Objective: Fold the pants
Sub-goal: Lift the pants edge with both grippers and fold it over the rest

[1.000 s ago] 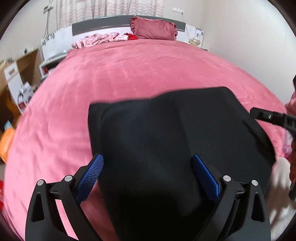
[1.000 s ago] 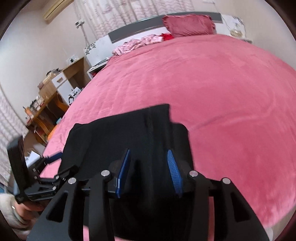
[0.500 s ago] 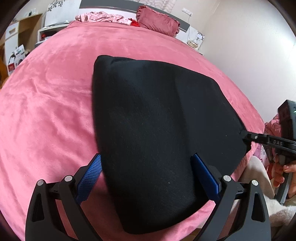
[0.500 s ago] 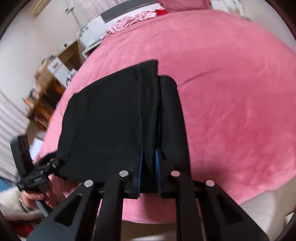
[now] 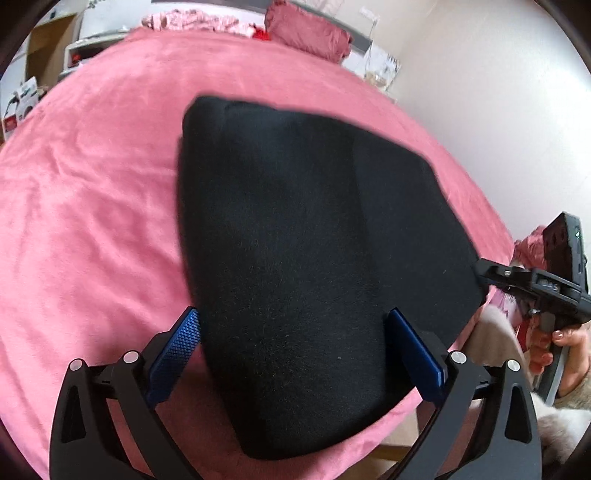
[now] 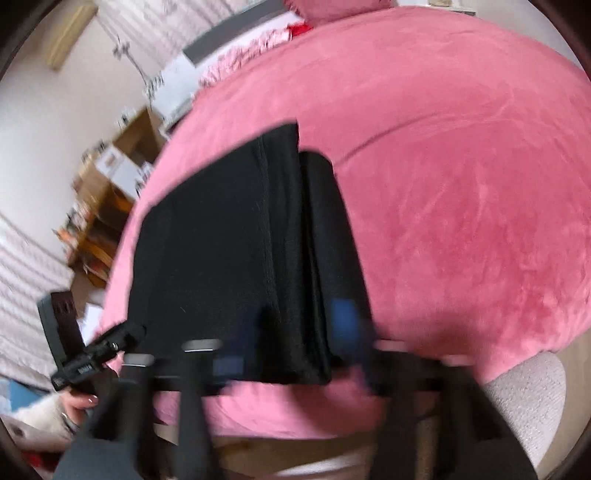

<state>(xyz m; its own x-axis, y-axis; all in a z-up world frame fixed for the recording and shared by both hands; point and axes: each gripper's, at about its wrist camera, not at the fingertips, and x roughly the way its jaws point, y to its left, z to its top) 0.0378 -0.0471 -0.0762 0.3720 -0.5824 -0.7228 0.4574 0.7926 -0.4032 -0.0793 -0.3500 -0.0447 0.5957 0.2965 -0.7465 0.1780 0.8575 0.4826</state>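
Note:
The black pants (image 5: 314, 258) lie folded into a compact stack on the pink bed (image 5: 92, 203), near its front edge. My left gripper (image 5: 295, 354) is open, its blue pads either side of the stack's near end, not gripping. In the right wrist view the pants (image 6: 229, 251) show their folded layers at the right edge. My right gripper (image 6: 291, 336) is motion-blurred; its blue pads stand apart at the stack's near edge, so it looks open. The right gripper also shows in the left wrist view (image 5: 517, 280) beside the stack's right corner.
A dark pink pillow (image 5: 306, 33) and a patterned cloth (image 5: 192, 24) lie at the bed's head. A wooden desk with clutter (image 6: 107, 206) stands left of the bed. A white wall (image 5: 498, 92) runs along the right. A beige cushion (image 6: 524, 398) sits below the bed edge.
My right gripper was shut on the stack's edge half a second ago and has now opened and pulled back. The left gripper stays open, drawn back slightly.

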